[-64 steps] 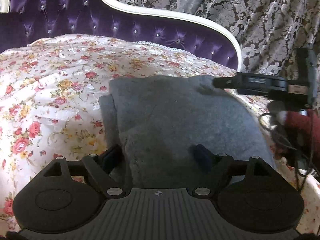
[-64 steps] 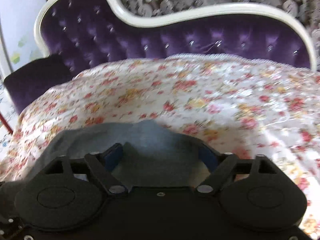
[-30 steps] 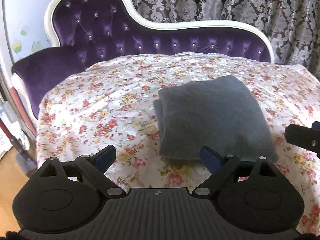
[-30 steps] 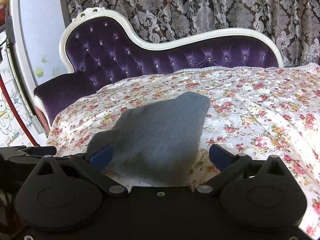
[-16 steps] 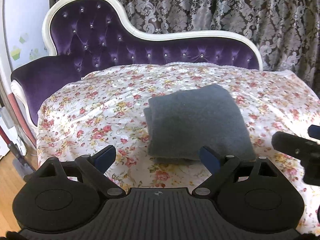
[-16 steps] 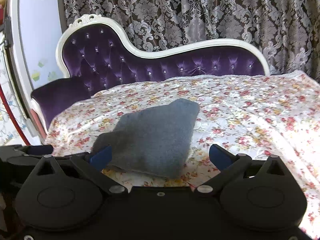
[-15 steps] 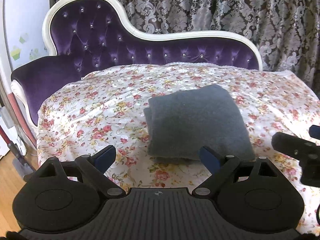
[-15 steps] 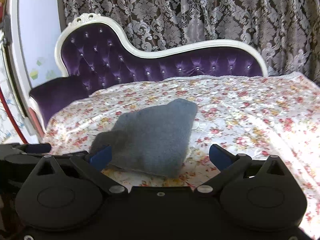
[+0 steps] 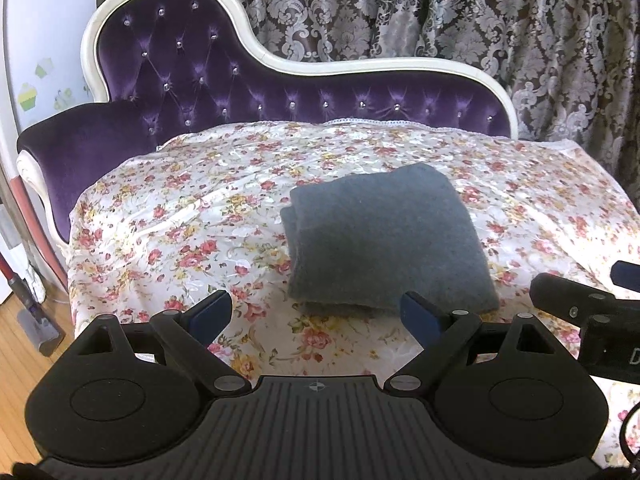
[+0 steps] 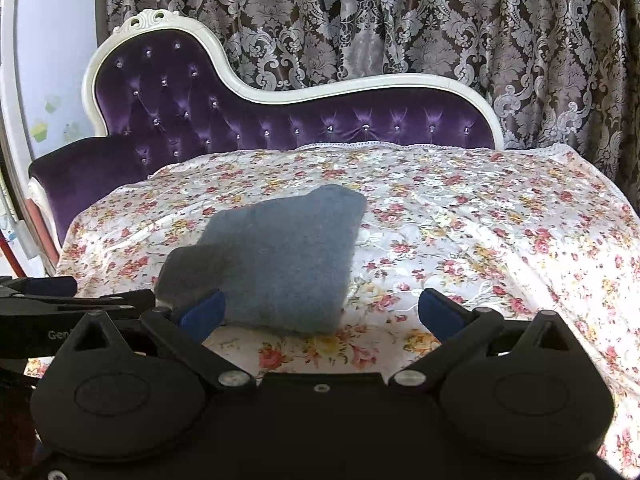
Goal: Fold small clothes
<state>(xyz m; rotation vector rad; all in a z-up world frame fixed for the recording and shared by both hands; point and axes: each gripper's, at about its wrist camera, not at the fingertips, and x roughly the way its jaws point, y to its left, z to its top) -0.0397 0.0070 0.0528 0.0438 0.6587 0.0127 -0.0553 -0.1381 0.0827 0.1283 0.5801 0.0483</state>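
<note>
A grey garment point(image 9: 384, 240) lies folded into a thick rectangle on the flowered sheet point(image 9: 192, 232); it also shows in the right wrist view as the grey garment point(image 10: 276, 256). My left gripper point(image 9: 316, 312) hangs open in front of the garment's near edge, nothing between its blue pads. My right gripper point(image 10: 320, 310) is open too, held back from the garment's near right corner. Neither gripper touches the cloth. The right gripper's body shows at the right edge of the left wrist view.
The sheet covers a purple tufted chaise point(image 9: 224, 80) with a white carved frame. Patterned curtains point(image 10: 400, 20) hang behind it. A wooden floor point(image 9: 16, 360) and a vacuum head point(image 9: 40, 332) lie at the far left. Bare flowered sheet point(image 10: 500, 216) spreads right of the garment.
Both grippers have drawn back and up from the folded garment, which was right under them two seconds ago; it now looks smaller and farther. Both stayed open. The garment has not moved.
</note>
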